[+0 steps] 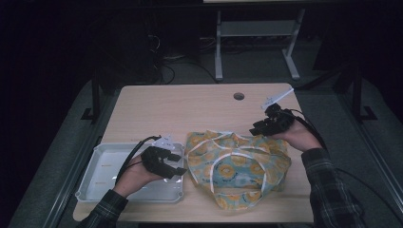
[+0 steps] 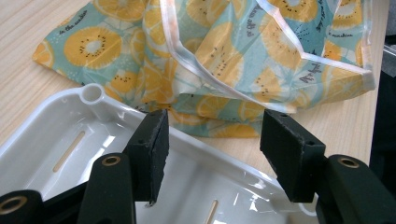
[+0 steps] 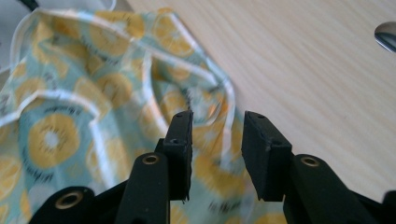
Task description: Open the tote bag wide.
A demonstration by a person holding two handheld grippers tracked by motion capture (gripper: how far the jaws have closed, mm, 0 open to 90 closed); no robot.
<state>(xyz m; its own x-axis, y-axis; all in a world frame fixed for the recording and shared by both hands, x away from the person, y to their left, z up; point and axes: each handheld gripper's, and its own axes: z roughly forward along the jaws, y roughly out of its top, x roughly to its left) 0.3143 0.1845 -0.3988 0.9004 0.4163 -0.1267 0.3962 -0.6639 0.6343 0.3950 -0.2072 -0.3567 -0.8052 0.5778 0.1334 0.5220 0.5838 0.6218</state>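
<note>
1. Spreading across the near right half of the pale wooden table, a crumpled teal plastic bag printed with orange citrus slices and edged in white is the biggest thing here; its left edge lies just beside a shallow white plastic tray with slotted floor.
2. The bag's slack, glossy folds could slide out of a shallow pinch, or a jaw could take several layers at once and drag the whole heap instead of one edge.
3. The left gripper hangs over the tray's near corner with its jaws wide apart and nothing between them; a low reach toward the bag might knock the tray rim and shove the light tray.
4. The right gripper hovers over the bag's far right corner, jaws partly parted and seemingly empty, though the fabric below them is blurred.
5. The high view gives the layout and both hands; the left gripper view reveals the print lettering and tray slots.
6. The right gripper view catches a small metal-rimmed hole.
</note>
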